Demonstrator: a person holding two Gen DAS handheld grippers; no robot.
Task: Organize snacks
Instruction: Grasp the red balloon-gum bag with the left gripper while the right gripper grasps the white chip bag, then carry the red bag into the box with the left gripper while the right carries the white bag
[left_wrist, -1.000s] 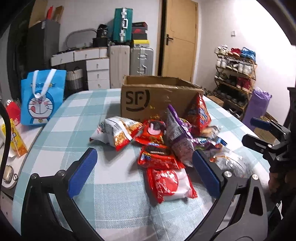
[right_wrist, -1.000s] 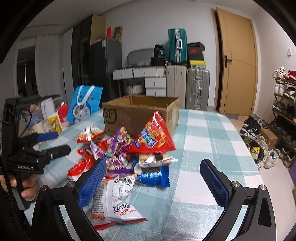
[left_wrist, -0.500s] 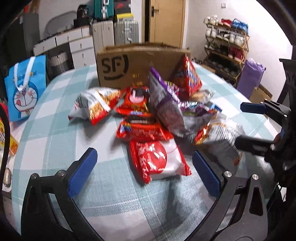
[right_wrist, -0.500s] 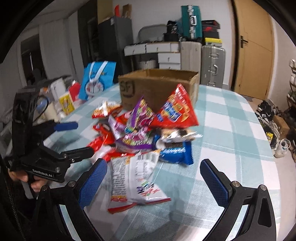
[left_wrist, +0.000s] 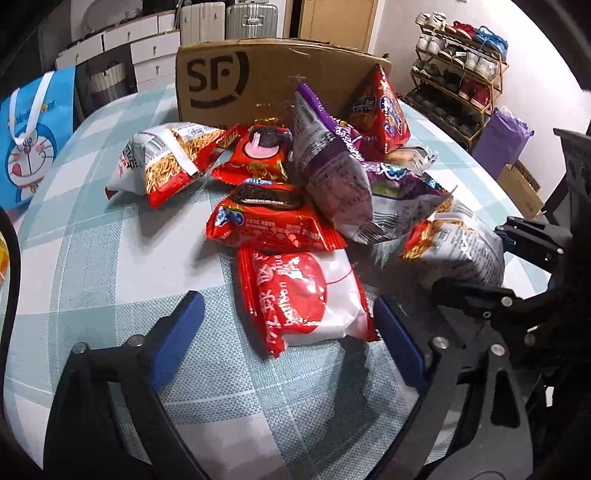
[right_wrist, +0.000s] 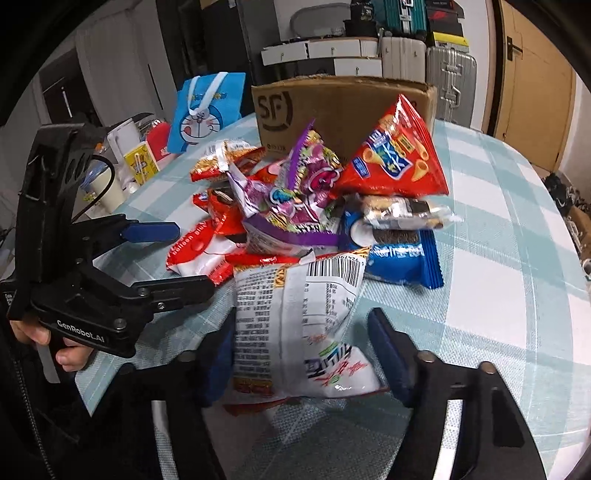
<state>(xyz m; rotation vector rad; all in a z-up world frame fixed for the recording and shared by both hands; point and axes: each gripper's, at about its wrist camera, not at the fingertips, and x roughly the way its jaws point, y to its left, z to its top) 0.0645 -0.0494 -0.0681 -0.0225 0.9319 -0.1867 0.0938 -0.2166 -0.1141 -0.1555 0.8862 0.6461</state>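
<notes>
1. My left gripper (left_wrist: 284, 332): jaws wide apart, straddling the near end of the red-and-white packet (left_wrist: 301, 295), one pad on each side of it. A second ago these jaws hung well back from the heap; they have since come down and forward until the packet lies between them. Nothing is pinched yet.

2. My right gripper (right_wrist: 301, 354): jaws apart but narrower than before, bracketing the white noodle bag (right_wrist: 295, 317). The left pad appears to touch the bag's edge; the right pad stands just clear. Half a second ago the bag lay ahead of the jaws, not between them.

3. Snack heap (left_wrist: 332, 177): packets overlapping on the checked tablecloth (left_wrist: 110, 258). The noodle bag sits at the heap's near right edge, the red-and-white packet at its near left edge; neither is pinned by much.

4. Cardboard box (left_wrist: 273, 77): open-topped, just behind the heap, with a red cone-shaped bag (right_wrist: 395, 158) leaning by it.

5. Meaning, as I judge it: both approaches are finished, closing comes next, and no snack has visibly reached the box, the likely destination.
</notes>
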